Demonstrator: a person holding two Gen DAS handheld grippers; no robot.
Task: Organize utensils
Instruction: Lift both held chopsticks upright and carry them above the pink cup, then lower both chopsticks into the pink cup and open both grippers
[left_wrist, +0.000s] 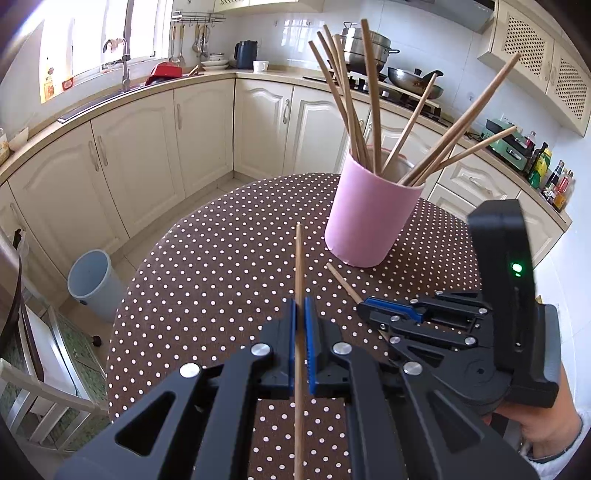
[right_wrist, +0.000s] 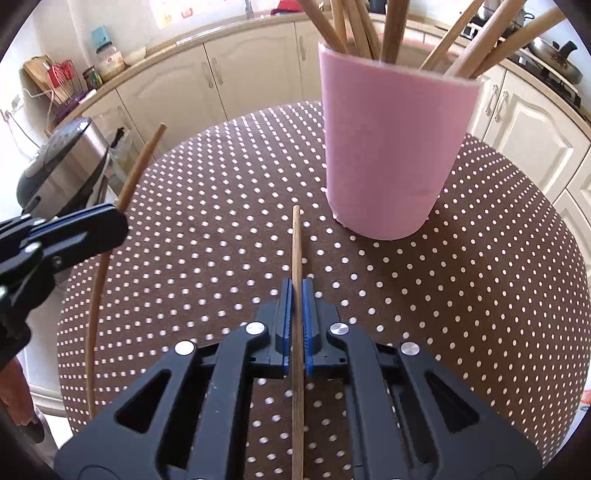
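Note:
A pink cup (left_wrist: 365, 218) (right_wrist: 391, 147) stands on the dotted round table (left_wrist: 207, 266) (right_wrist: 461, 295) and holds several wooden chopsticks (left_wrist: 373, 103). My left gripper (left_wrist: 302, 306) is shut on a chopstick (left_wrist: 299, 258) that points forward, short of the cup. It shows at the left of the right wrist view (right_wrist: 120, 210), chopstick (right_wrist: 140, 162) sticking up. My right gripper (right_wrist: 297, 288) is shut on another chopstick (right_wrist: 296, 240) pointing toward the cup's base. In the left wrist view it sits to the right (left_wrist: 364, 304), its chopstick (left_wrist: 341, 280) poking out.
Cream kitchen cabinets (left_wrist: 155, 147) curve around behind the table. A grey bin (left_wrist: 94, 284) stands on the floor at the left. A stove with pots (left_wrist: 399, 74) is behind the cup. A rice cooker (right_wrist: 59, 162) sits left of the table.

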